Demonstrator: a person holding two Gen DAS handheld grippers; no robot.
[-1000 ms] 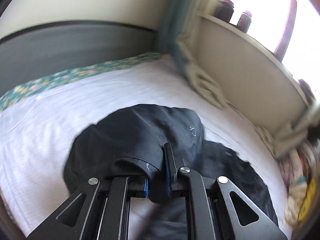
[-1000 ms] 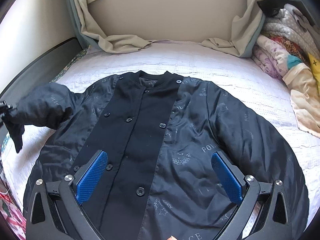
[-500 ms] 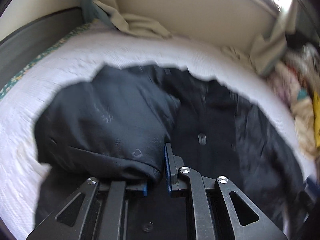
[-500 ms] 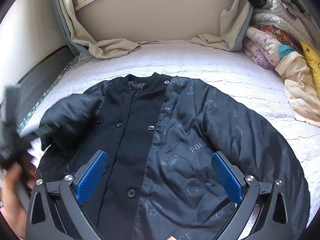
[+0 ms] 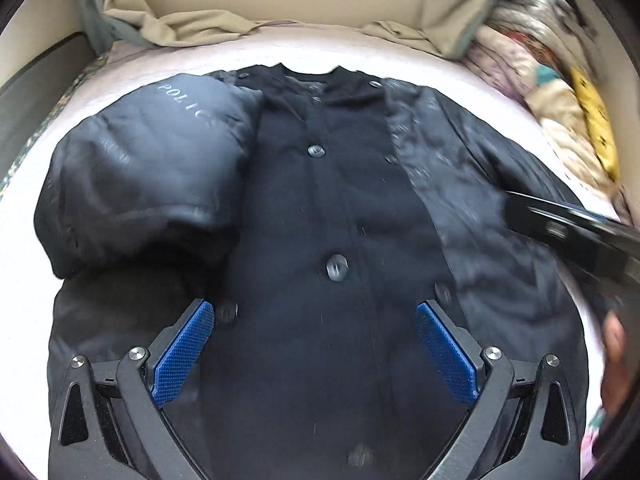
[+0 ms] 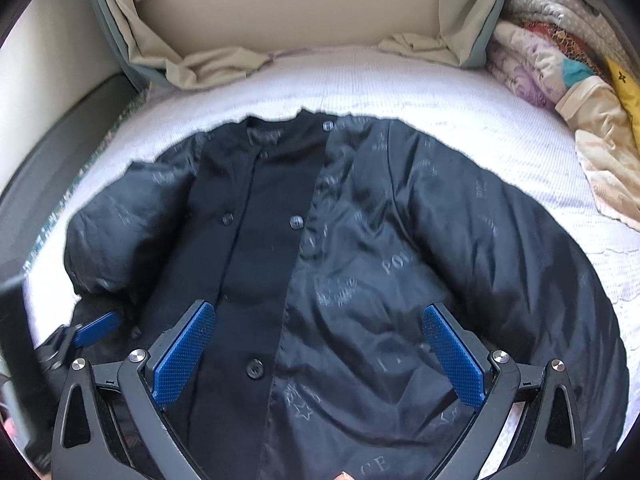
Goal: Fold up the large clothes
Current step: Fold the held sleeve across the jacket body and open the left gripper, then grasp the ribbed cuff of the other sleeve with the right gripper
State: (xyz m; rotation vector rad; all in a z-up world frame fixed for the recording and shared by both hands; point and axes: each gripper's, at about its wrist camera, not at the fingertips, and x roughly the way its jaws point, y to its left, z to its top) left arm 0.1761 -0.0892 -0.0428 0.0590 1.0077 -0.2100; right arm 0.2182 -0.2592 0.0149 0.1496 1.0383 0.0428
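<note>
A black buttoned jacket (image 5: 328, 208) with a "POLICE" print lies front up on the white bedspread (image 5: 24, 312). Its left sleeve (image 5: 140, 168) is folded in over the jacket's left side. My left gripper (image 5: 312, 308) hovers above the lower front; its jaws are opening wide, with nothing pinched between the blue pads (image 5: 184, 352). My right gripper (image 6: 318, 308) stands open over the jacket (image 6: 360, 264), nothing in it, and the right sleeve (image 6: 532, 264) is spread outward. One pad of the left gripper (image 6: 98, 330) shows at the lower left of the right wrist view.
Beige curtains (image 6: 208, 64) bunch on the bed under the wall at the far side. A pile of folded bedding (image 6: 568, 80) fills the right edge. A dark bed frame (image 6: 60, 148) runs along the left. A hand (image 5: 612, 344) shows at the right edge.
My left gripper carried the left sleeve in from the left, let it go and opened. The sleeve now rests on the jacket's left side. My right gripper sank slightly.
</note>
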